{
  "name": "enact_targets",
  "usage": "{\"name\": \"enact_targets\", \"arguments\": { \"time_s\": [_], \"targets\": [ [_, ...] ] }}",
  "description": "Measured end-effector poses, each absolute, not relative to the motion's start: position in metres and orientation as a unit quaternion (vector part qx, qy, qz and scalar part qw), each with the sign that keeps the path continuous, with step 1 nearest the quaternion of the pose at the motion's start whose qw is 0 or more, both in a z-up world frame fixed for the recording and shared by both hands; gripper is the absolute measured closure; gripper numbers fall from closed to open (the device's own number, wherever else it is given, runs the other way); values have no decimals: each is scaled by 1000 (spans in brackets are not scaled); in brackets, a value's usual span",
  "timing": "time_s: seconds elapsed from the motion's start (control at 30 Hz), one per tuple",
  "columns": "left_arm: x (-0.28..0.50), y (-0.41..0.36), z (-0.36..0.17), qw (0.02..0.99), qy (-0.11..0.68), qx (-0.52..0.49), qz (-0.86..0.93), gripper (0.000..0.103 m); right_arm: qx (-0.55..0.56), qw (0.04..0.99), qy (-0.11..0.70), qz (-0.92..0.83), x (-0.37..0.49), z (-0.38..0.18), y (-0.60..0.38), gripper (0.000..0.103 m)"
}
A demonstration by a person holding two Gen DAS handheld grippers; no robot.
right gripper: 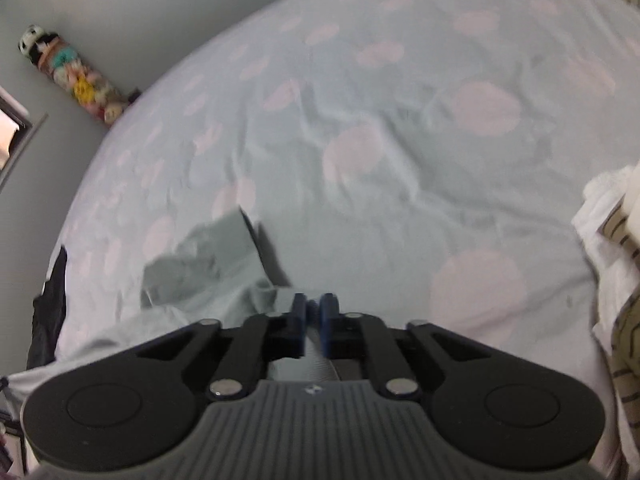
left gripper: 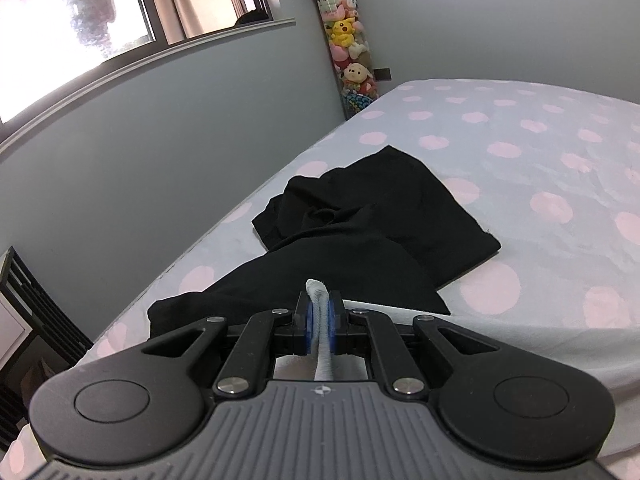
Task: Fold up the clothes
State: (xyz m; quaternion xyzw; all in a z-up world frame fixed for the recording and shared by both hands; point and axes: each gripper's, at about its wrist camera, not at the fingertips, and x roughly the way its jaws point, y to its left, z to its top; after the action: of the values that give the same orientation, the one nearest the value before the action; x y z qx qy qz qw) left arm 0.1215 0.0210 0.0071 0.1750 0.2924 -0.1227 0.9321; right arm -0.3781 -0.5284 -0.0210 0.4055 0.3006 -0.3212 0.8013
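The left gripper (left gripper: 319, 316) has its jaws closed on a bunched edge of a pale grey garment (left gripper: 323, 344), which pokes up between the blue pads as a narrow ribbed roll and runs back under the tool. The right gripper (right gripper: 314, 316) likewise pinches the same pale grey garment (right gripper: 208, 264), its jaws nearly together with cloth running between them; from there the fabric spreads to the left, rumpled, with one squared corner lying on the bed (right gripper: 400, 160). The right view is blurred, so finer detail of the cloth cannot be made out. A black garment (left gripper: 372, 220) lies crumpled just beyond the left gripper, on the polka-dot sheet near the wall-side edge of the bed, partly doubled over itself with a straight hem to the right. A tall tube of plush toys (left gripper: 348, 40) stands in the corner.
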Motion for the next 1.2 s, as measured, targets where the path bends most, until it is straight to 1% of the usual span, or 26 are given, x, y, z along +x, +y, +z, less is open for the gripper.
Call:
{"name": "enact_targets", "arguments": {
  "time_s": [0.17, 0.4, 0.6, 0.7, 0.77, 0.83, 0.9, 1.07, 1.2],
  "targets": [
    [106, 25, 33, 941, 266, 160, -132, 97, 356, 830, 222, -367, -392, 28, -517, 100],
    [73, 36, 75, 954, 218, 138, -150, 97, 253, 863, 122, -421, -425, 121, -477, 101],
    [37, 46, 107, 960, 178, 117, -180, 97, 177, 862, 36, -474, -477, 190, -440, 101],
    [27, 43, 118, 959, 170, 109, -199, 97, 146, 855, -3, -498, -496, 214, -428, 101],
    [26, 35, 117, 957, 169, 123, -202, 97, 121, 852, -19, -509, -501, 226, -423, 101],
    [32, 23, 106, 952, 184, 143, -200, 97, 106, 849, 0, -518, -491, 222, -429, 101],
    [42, 11, 86, 944, 211, 158, -197, 97, 113, 842, 34, -526, -474, 205, -444, 101],
    [62, -16, 31, 924, 263, 205, -186, 97, 131, 821, 105, -545, -431, 141, -485, 101],
    [79, -34, 3, 915, 284, 226, -177, 97, 136, 805, 154, -556, -405, 99, -520, 101]
  ]
}}
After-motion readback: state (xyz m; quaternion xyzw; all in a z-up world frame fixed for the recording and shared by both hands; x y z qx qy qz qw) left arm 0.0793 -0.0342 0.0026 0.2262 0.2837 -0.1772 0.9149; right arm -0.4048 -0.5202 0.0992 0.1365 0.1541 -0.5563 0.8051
